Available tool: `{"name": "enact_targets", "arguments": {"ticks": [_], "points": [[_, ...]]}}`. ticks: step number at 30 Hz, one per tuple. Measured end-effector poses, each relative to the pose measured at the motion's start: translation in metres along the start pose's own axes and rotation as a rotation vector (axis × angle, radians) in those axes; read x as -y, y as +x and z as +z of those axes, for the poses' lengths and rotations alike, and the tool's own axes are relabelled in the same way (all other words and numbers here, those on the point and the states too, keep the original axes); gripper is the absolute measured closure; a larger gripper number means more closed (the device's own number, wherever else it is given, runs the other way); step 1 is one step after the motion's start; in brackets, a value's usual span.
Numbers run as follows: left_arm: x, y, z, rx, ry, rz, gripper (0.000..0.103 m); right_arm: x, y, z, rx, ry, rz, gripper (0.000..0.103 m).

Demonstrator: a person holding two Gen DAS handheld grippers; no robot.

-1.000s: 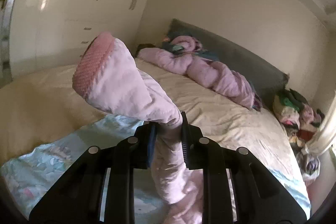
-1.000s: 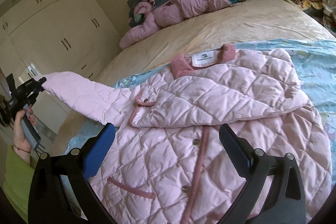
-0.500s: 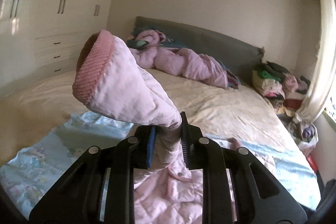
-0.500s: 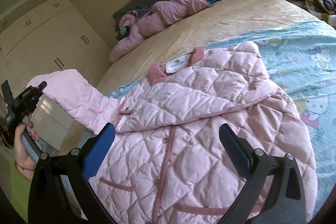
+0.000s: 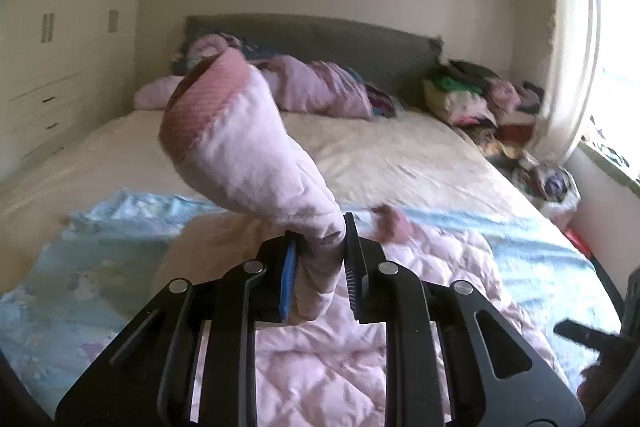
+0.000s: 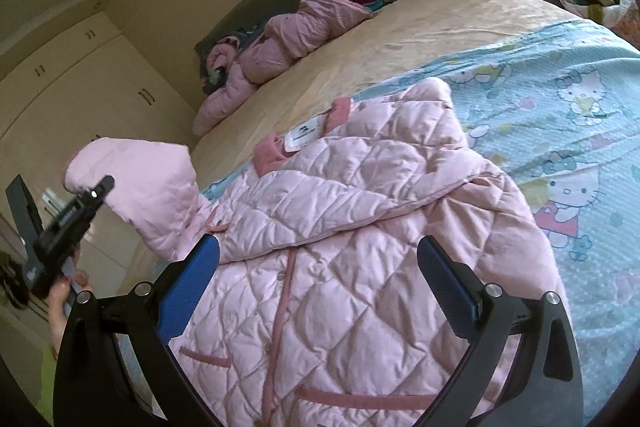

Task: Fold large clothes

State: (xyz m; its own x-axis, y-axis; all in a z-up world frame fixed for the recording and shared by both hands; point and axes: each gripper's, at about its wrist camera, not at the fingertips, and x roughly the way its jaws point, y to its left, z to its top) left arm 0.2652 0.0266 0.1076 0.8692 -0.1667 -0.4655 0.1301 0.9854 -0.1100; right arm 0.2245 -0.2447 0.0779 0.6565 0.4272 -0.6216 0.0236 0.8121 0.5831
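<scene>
Lying front-up on the blue cartoon-print blanket (image 6: 560, 95), the pink quilted jacket (image 6: 340, 267) is the reference for all positions noted below. Its far sleeve is already folded across the chest, and a white label (image 6: 306, 135) shows inside the darker pink collar (image 6: 269, 155). The left gripper (image 5: 320, 259) has its jaws pressed together on the near sleeve (image 5: 244, 155), pinching the fabric just below the ribbed pink cuff (image 5: 200, 99); the cuff end stands up above the jaws, and the sleeve is raised clear of the jacket body. From the right wrist view, the same sleeve rises at the jacket's left edge, with the left gripper and the person's hand (image 6: 60, 299) beside it; a green cuff of clothing shows below that hand. The right gripper (image 6: 316, 291) hangs over the jacket's lower front with its blue-padded jaws spread wide, holding nothing; the button placket and two pocket trims lie between and below them. Beyond the jacket's collar the bed (image 6: 400, 39) carries a cream cover, and a crumpled lilac padded garment (image 6: 288, 39) lies at the grey headboard (image 5: 320, 39). Right of that, a pile of mixed clothes (image 5: 472, 95) is stacked beside the bed. White wardrobes (image 5: 60, 27) line the wall left of the jacket.
</scene>
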Motion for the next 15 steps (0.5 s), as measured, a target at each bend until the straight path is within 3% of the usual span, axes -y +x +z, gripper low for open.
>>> {"name": "enact_targets", "arguments": {"ticks": [8,15], "points": [[0.038,0.033,-0.040,-0.096,0.104,-0.067,0.090,0.023,-0.003,0.004,0.012,0.043,-0.044,0.004],[0.071,0.054,-0.088,-0.176,0.250,-0.069,0.088,0.040,-0.003,0.006,0.021,0.107,-0.069,0.004]]}}
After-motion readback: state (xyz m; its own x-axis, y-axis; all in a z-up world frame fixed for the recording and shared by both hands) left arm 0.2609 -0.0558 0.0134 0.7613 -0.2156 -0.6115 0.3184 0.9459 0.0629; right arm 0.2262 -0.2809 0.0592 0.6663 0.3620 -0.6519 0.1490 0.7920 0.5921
